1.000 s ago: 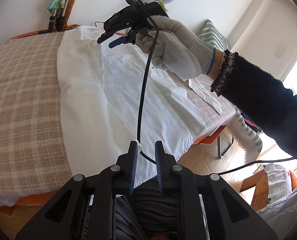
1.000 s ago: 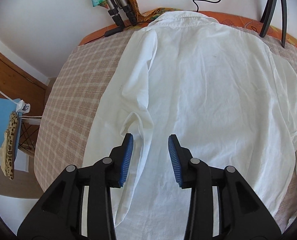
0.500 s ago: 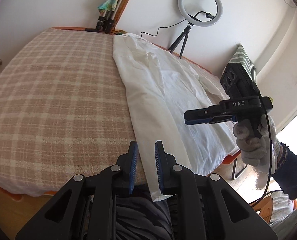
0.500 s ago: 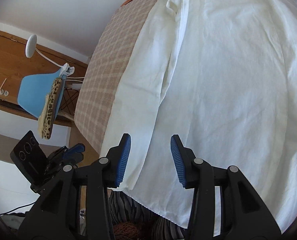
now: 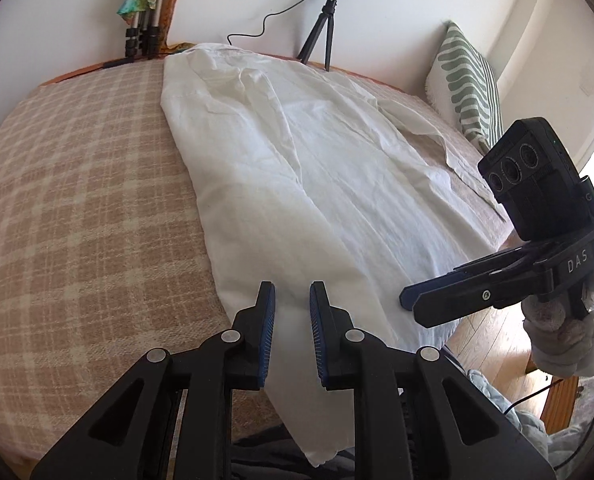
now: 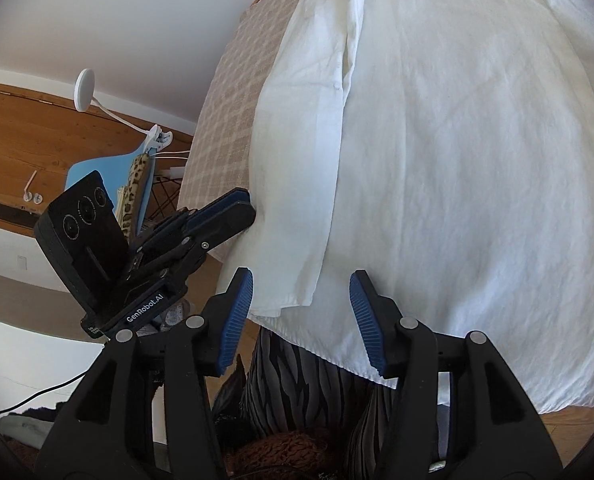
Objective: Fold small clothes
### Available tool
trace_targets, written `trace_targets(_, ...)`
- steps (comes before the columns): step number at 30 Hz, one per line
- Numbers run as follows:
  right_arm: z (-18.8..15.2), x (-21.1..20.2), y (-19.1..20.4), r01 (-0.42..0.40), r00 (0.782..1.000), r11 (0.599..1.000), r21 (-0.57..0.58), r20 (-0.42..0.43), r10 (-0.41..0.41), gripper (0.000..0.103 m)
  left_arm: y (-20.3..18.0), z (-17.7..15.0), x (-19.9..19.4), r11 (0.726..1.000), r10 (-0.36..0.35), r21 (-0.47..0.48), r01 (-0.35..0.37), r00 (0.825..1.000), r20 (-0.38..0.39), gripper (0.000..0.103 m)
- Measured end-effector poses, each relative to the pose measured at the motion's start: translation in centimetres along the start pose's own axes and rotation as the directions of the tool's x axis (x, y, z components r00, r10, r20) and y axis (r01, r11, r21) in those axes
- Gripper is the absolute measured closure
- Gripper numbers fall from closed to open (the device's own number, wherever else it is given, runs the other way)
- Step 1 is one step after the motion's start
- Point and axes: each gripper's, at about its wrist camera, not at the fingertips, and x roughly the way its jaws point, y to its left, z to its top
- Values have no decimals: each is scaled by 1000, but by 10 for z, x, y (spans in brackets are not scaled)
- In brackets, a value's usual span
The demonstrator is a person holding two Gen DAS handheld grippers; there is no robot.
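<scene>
- The left tongs hang over the near hem of the white shirt, their 2 blue pads a narrow gap apart, with nothing pinched between them; the cloth lies below them.
- The right tongs are opening, their pads wide apart above the shirt's lower edge, and the pads press on no cloth.
- The left wrist view shows the right tongs from the side, low at the shirt's right hem, held by a gloved hand with a camera block on top.
- The right wrist view shows the left tongs from the side, their tips just beside the shirt's left edge where it drapes off the surface.
- The shirt lies spread flat on a checked blanket covering what may be a bed or a counter, collar at the far end, hem hanging over the near edge.
- Only the right wrist view shows 1 sleeve folded lengthwise along the shirt's left side, its cuff near the hem.
- Only the left wrist view shows the ring light on a tripod, a striped cushion and folded stands at the wall.
- Only the right wrist view shows a blue chair and a white clip lamp beside the blanket.
</scene>
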Motion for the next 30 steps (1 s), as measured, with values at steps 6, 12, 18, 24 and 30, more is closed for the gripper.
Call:
trace_targets(6,-6,-4,5,34,999,999,-20,3,-34,50,2,-2,-2,1000,-9,-10,9,1000,19,87)
trace_targets(12,-13,7,44,242,969,917,-319,33,-244,50,19,-4,-15,997,-21,-74,23,999,28,87)
trace_targets(18,-20,39,74,378,905,735,-563,56,-423,50,19,-3,-16,997,-20,-76,23,999,33,87)
trace_targets(24,-21,53,84,409,876,637,-654,86,-474,92,13,-2,-10,999,-11,-44,12,1000,17,87)
trace_targets(30,-32,15,108,471,845,541,-697,180,-504,98,1,-6,-7,999,26,22,-26,1000,-8,87)
